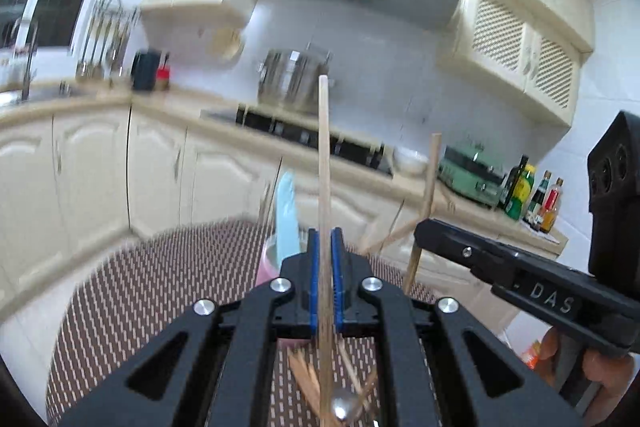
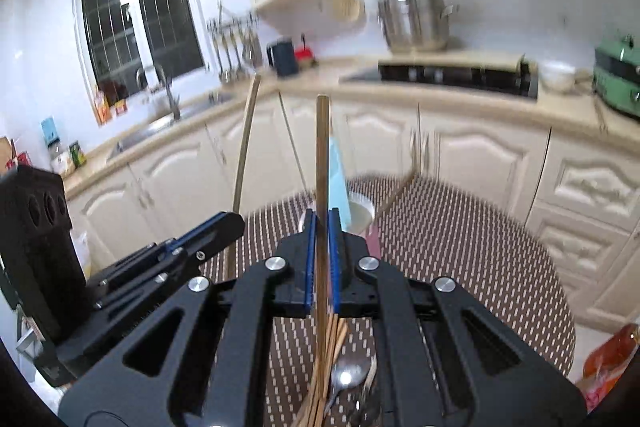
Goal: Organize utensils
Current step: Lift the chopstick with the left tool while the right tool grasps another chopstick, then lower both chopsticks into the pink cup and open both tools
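Firstly, left wrist view. The left gripper (image 1: 325,247) has its blue pads (image 1: 313,267) drawn narrow onto a single pale chopstick (image 1: 324,155), which stands nearly upright between them and rises well above the fingertips. Below the jaws, more chopsticks (image 1: 304,379) and a spoon (image 1: 342,409) lie in a loose pile on the brown woven table mat (image 1: 160,287). Just beyond the fingertips stands a pink cup (image 1: 269,259) with a light blue utensil (image 1: 286,211) poking out of it. To the right, the right gripper (image 1: 420,231) comes in from the side, clamped on a second chopstick (image 1: 426,199) that leans slightly; a hand (image 1: 600,367) grips its handle at the lower right. Background is motion-blurred: a steel pot (image 1: 294,79) on a stove, cream cabinets, bottles (image 1: 536,199) on the counter.

Next, right wrist view. The right gripper (image 2: 322,223) is likewise pinched narrow on one darker chopstick (image 2: 322,155), upright between the blue pads. Under the jaws lies the heap of chopsticks (image 2: 328,359) with the spoon (image 2: 348,375) beside it on the mat (image 2: 460,247). The cup (image 2: 362,215) with the blue utensil (image 2: 338,179) sits just past the fingertips. At left, the left gripper (image 2: 230,221) holds its chopstick (image 2: 246,147), tilted a little. A window (image 2: 140,3) and sink (image 2: 160,127) are behind.
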### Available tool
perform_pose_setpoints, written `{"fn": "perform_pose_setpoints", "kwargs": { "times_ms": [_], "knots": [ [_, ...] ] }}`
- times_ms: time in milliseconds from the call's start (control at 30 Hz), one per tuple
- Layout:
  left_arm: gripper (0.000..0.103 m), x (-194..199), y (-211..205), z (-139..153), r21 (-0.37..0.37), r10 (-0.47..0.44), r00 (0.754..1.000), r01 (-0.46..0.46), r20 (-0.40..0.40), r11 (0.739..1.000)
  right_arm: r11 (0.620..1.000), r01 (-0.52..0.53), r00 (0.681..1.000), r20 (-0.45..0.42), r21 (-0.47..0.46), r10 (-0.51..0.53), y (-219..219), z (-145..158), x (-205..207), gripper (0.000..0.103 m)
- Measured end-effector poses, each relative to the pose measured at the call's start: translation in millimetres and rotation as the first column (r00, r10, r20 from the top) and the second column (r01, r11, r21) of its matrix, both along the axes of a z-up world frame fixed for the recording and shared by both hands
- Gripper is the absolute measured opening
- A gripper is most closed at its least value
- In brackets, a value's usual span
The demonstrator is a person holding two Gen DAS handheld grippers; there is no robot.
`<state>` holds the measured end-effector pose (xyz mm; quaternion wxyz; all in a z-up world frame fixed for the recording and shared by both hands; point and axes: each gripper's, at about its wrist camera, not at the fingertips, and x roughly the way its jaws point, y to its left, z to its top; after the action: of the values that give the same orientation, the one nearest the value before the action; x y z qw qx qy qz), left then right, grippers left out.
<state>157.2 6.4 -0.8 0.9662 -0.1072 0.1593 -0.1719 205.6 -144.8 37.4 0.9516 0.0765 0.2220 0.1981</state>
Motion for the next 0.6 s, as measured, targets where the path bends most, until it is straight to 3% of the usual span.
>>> {"fn": "perform_pose_setpoints", "kwargs": {
  "times_ms": [233,433,600],
  "knots": [
    [0.006,17.7,-13.8,24.1,-0.011,0.035,0.977,-0.034,0.209,0.999,0.999,0.013,0.995,0.103,0.034,-0.017,-4.5,37.0,12.5,0.007],
    [0.006,43.4,-18.1,32.2,-0.070,0.064,0.951,-0.045,0.303,0.997,0.998,0.018,0.988,0.153,0.057,-0.026,-7.3,61.8,28.4,0.007],
    [0.006,63.6,-26.0,29.6,-0.066,0.081,0.928,-0.061,0.363,0.996,0.998,0.034,0.982,0.185,0.047,-0.042,-6.7,66.1,38.2,0.007]
  ]
}}
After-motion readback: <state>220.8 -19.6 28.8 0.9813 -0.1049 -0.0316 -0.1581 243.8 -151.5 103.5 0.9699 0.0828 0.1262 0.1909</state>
